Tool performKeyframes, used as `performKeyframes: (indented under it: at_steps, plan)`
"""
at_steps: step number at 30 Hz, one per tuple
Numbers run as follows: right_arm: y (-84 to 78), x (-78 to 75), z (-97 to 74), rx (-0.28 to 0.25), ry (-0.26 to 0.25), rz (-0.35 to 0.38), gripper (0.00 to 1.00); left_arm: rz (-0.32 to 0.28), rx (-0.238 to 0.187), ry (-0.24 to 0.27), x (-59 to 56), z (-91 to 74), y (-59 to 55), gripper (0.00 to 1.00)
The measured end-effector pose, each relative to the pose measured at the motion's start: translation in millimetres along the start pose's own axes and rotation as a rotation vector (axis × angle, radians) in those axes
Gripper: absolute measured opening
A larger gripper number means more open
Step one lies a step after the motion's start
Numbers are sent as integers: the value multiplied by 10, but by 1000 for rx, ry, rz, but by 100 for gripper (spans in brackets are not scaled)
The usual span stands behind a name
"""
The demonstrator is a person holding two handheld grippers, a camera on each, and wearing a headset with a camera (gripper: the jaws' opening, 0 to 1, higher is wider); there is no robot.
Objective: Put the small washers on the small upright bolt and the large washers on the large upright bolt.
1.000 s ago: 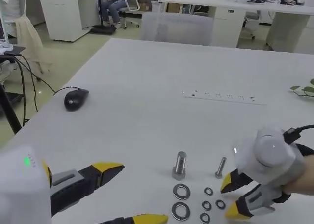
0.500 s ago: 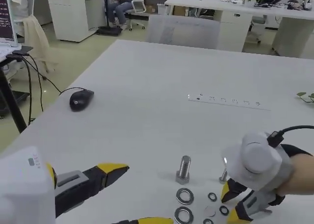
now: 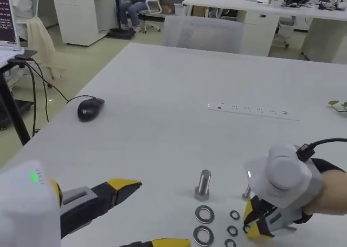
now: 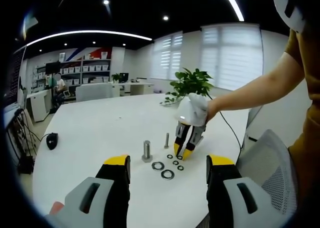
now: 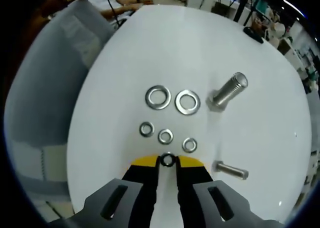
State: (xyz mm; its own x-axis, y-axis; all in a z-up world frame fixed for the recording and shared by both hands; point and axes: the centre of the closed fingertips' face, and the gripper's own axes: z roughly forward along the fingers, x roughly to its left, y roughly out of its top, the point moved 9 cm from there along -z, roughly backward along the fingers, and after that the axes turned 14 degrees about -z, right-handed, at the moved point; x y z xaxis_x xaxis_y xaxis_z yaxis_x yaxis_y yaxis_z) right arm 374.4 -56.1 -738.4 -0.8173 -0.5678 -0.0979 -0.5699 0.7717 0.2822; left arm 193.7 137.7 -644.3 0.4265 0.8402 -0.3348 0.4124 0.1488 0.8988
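The large bolt (image 3: 203,185) stands upright on the white table. The small bolt (image 3: 246,193) stands to its right, half hidden behind my right gripper (image 3: 254,226). Two large washers (image 3: 204,214) lie flat in front of the large bolt, with small washers (image 3: 232,231) beside them. In the right gripper view the right gripper (image 5: 167,161) is shut on a small washer (image 5: 168,160) flat on the table, near three loose small washers (image 5: 165,136), two large washers (image 5: 187,102), the large bolt (image 5: 227,91) and the small bolt (image 5: 231,170). My left gripper (image 4: 169,162) hangs open, holding nothing, short of the washers (image 4: 167,174).
A black mouse (image 3: 90,108) with its cable lies at the table's left. A flush power strip (image 3: 246,110) sits in the tabletop further back. A grey chair (image 3: 201,33) stands at the far edge, and plant leaves (image 3: 340,104) are at the right.
The right gripper's jaws have come together around a small washer near the small bolt. The left gripper has stayed open in place.
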Motion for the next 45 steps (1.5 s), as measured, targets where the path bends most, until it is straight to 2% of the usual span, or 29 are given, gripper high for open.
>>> performKeyframes:
  at_steps: [2,9,20,24,27,33,39,45]
  plan:
    - [-1,-2,-1,1,-2,3,15,0,-3,4,9,-12,7,61]
    - [-29,16,-16,-3,-25,81,16,0,-9,13,23,-41,4,61]
    - [-23,30,-10,3,-33,89,13,4,-12,12,6,-46,-3,61]
    - [-34,29,-11,-11,-41,109,12,5,-10,12,4,-56,-8,61]
    - [-61,43,-35,4,-28,109,12,4,-12,13,13,-70,-7,61]
    - [-122,-9,-286,2,-41,137,12,5,-10,14,12,-72,-9,61]
    - [-140,-151,-592,24,-91,126,12,10,-2,0,-27,-31,-7,61]
    - [-121,-259,-729,34,-124,125,12,10,-8,-4,-29,-23,9,61]
